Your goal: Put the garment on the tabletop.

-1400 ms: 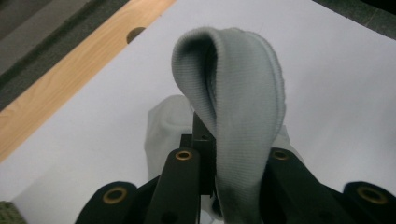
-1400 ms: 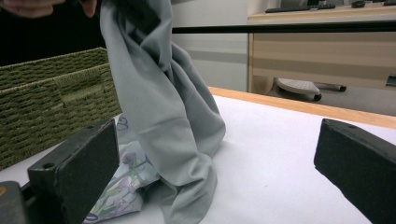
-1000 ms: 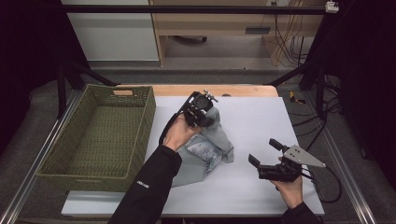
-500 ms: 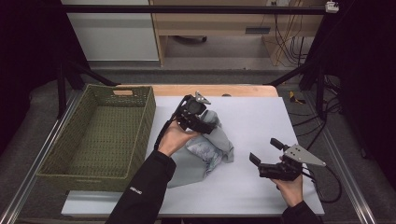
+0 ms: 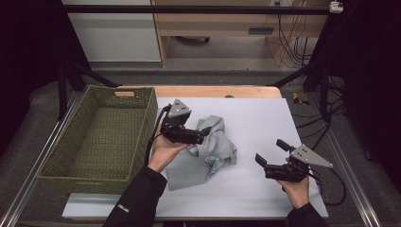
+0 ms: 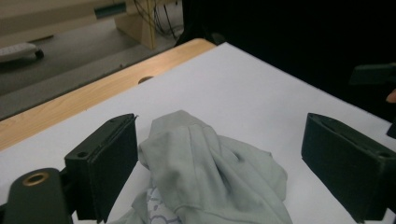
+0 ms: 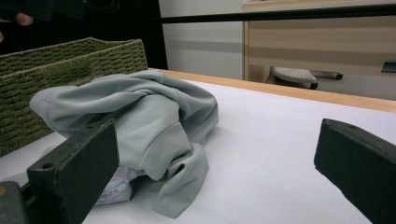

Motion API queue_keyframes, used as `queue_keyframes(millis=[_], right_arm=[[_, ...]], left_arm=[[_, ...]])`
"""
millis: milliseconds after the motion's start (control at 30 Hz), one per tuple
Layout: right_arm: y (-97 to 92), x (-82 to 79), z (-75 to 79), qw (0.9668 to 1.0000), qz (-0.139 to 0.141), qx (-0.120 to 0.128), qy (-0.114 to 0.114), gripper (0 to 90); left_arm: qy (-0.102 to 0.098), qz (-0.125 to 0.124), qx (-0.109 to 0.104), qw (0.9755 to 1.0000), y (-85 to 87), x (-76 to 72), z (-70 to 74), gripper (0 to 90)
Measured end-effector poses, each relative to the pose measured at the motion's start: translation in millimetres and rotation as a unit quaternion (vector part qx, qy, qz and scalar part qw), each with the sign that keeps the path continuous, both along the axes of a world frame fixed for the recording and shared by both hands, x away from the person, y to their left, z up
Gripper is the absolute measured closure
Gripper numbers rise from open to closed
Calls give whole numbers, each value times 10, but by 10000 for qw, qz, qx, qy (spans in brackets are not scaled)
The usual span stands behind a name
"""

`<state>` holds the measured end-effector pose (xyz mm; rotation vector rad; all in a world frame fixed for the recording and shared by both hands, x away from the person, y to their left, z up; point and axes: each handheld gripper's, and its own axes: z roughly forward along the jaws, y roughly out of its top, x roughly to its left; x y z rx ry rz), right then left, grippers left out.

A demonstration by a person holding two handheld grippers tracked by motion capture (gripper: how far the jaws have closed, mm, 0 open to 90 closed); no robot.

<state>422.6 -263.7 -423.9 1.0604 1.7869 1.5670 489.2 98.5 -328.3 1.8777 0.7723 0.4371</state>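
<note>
A crumpled light grey garment (image 5: 215, 149) lies on the white table top (image 5: 265, 118), with a bit of printed white fabric showing at its near side. My left gripper (image 5: 202, 136) sits at the garment's left edge, pointing right. Its jaws have just been opening and now stand wide, with the garment's peak (image 6: 196, 154) between them and loose of both pads. My right gripper (image 5: 270, 151) rests to the garment's right, open and holding nothing. In the right gripper view the garment (image 7: 140, 116) lies ahead between the open jaws of that gripper (image 7: 217, 128).
A green woven basket (image 5: 149, 116) stands at the left of the table, close beside the left hand; I also see the basket (image 7: 70, 60) behind the garment. A wooden table edge (image 5: 213, 91) runs along the back. Cables trail at the far right (image 5: 331, 189).
The left gripper has let go of the garment, opened its jaws and drawn back to the left, toward the basket. The garment has settled lower. The right gripper has stayed put.
</note>
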Motion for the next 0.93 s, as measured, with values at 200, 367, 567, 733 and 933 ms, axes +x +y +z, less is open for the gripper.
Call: queue_keyframes(millis=[200,367,567,733,933], right_arm=[[-7,8,-7,10000,3,-31,4,4],[-24,7,-6,10000,-29,35,49,4],[-48,10,-10,10000,-62,27,46,4],[-64,20,-30,10000,-60,14,62,4],[-81,24,-36,9999,-86,1,81,4]], left_arm=[[-200,94,-523,9984,264,-187,-244,92],[-401,244,-771,9959,396,-332,-445,87],[-573,355,-927,9934,516,-487,-688,76],[-584,384,-1015,9924,582,-539,-761,62],[-629,481,-930,9925,625,-585,-820,51]])
